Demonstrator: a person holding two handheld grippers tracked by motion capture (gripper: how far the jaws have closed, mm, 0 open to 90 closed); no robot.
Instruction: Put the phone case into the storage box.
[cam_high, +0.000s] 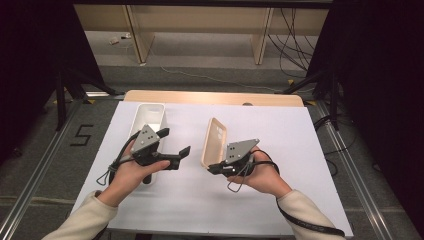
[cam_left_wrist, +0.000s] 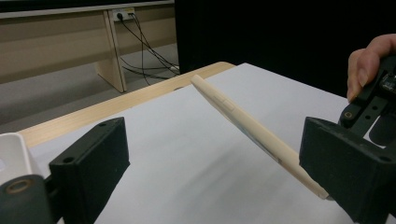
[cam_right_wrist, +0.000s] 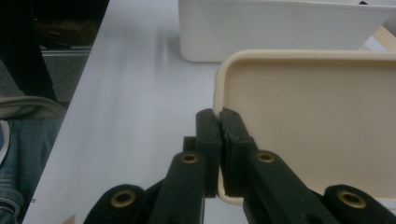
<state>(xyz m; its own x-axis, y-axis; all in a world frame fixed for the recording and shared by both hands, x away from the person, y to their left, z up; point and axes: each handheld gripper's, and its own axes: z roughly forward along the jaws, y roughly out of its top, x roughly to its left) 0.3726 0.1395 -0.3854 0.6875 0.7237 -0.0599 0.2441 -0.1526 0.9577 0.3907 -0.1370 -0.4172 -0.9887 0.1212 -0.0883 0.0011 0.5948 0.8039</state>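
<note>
The right gripper (cam_high: 216, 169) clamps the beige lid (cam_high: 214, 142) on edge at frame centre; the white box (cam_high: 150, 116) lies upper left, under the wide-open left gripper (cam_high: 176, 143).

The left gripper (cam_high: 176, 142) hides the white bin's (cam_high: 148, 113) near end — the beige lid (cam_right_wrist: 322, 130) (right gripper view) runs off-frame.
</note>
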